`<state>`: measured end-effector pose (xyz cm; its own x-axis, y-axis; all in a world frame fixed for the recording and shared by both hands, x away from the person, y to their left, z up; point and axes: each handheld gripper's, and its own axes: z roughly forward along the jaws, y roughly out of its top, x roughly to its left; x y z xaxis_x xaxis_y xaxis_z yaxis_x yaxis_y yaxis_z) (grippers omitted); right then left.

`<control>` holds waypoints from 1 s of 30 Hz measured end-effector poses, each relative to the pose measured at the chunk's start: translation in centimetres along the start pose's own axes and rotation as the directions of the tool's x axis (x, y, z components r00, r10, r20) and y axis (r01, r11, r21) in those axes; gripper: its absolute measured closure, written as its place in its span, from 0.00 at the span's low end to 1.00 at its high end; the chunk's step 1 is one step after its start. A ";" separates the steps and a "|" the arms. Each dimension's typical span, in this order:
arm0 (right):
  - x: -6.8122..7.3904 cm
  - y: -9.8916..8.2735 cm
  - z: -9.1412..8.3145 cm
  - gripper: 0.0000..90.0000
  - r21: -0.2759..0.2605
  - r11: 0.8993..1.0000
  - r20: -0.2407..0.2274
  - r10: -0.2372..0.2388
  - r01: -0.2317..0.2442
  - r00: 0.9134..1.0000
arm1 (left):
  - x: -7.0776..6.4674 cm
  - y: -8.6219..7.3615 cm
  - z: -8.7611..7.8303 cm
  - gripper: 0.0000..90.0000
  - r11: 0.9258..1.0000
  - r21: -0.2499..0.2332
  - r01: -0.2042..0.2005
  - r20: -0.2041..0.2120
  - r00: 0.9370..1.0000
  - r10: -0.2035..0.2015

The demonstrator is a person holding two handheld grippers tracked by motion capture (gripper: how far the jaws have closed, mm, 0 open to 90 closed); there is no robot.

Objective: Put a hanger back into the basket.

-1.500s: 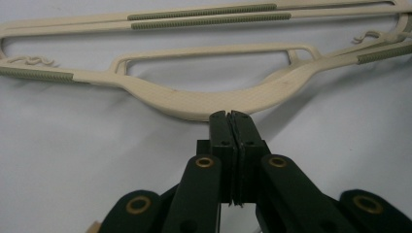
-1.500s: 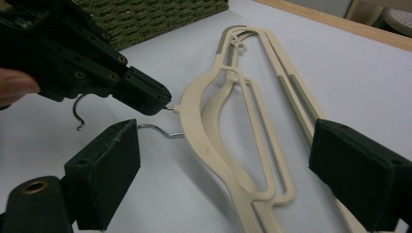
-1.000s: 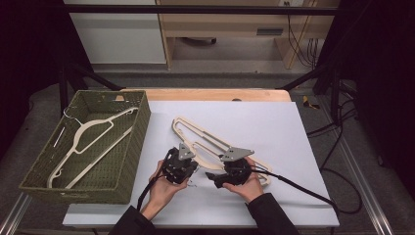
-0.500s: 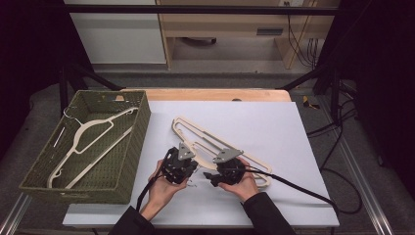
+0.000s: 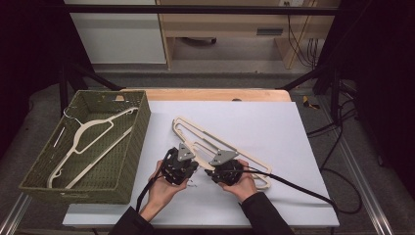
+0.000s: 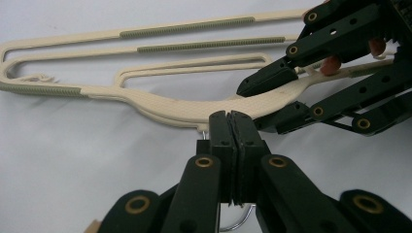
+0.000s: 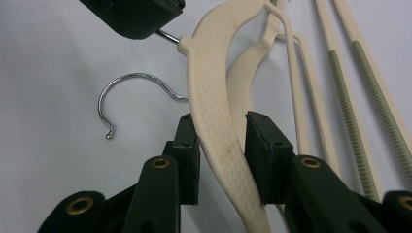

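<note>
Inside green basket (image 5: 128,161), one cream hanger (image 5: 88,139)

Black tongs (image 5: 196,165) w/ brass rivets, grey triangular top plates, black cables, dark sleeves (image 5: 266,215)

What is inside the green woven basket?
Inside the green woven basket, one cream plastic hanger with a metal hook lies flat on the bottom. The near wall hides the basket's closest inner edge.
</note>
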<state>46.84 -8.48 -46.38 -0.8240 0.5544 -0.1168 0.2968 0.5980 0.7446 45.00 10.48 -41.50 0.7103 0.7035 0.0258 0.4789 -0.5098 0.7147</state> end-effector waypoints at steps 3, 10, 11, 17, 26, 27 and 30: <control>0.0 0.0 -0.1 0.76 -0.003 1.000 0.003 -0.007 0.007 1.000 | 0.1 0.0 -0.2 0.98 1.000 -0.029 0.007 0.014 1.000 -0.007; 0.1 0.0 -0.4 0.77 0.005 1.000 0.014 -0.026 0.026 1.000 | 0.8 0.3 -2.2 0.69 0.982 -0.188 0.015 0.060 0.998 -0.003; 0.0 0.0 -0.5 0.78 0.006 0.999 0.014 -0.033 0.033 0.999 | 0.9 0.4 -2.7 0.64 0.975 -0.222 0.026 0.077 0.997 -0.009; -0.1 0.3 -1.4 0.80 -0.011 1.000 0.037 -0.028 0.029 0.999 | 2.0 0.5 -5.2 0.42 0.939 -0.342 0.040 0.068 0.998 -0.017; -1.0 0.7 -3.4 0.86 -0.048 0.998 0.074 -0.028 0.031 0.997 | 4.3 0.1 -7.5 0.27 0.912 -0.404 0.074 0.083 0.996 -0.044; -1.1 0.7 -3.6 0.86 -0.051 0.998 0.077 -0.031 0.035 0.997 | 4.4 0.0 -7.6 0.27 0.914 -0.400 0.072 0.082 0.996 -0.042; -1.4 0.7 -4.3 0.89 -0.061 0.998 0.102 -0.024 0.030 0.995 | 4.5 -0.2 -7.5 0.24 0.921 -0.387 0.056 0.073 0.997 -0.030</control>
<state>46.13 -11.37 -42.84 -0.7775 0.5959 -0.2008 0.2417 0.5779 0.7795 44.29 17.43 -36.28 0.7316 0.6801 -0.0469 0.2812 -0.2383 0.9296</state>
